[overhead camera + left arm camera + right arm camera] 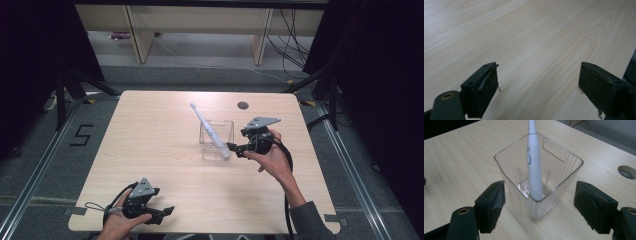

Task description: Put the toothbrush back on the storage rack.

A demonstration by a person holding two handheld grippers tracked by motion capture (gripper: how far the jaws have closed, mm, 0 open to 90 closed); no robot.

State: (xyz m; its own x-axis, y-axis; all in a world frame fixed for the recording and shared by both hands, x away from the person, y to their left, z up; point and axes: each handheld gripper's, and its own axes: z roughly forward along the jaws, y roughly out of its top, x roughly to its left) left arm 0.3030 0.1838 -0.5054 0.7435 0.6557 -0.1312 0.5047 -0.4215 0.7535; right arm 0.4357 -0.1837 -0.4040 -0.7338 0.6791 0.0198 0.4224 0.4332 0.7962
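Both grippers' jaws gape wide, holding nothing: right gripper (539,207) flanks the clear holder (541,182), left gripper (537,87) over bare table (524,37).

The high view looks forward and down from above the person's side, taking in the whole desk (150,150) and the floor beyond. The left gripper view sits low and close over bare wood, facing along its own jaws. The right gripper view looks down from close by at the clear ribbed container (541,182) holding an electric toothbrush (534,170), which the high view shares near the desk's middle (217,137).
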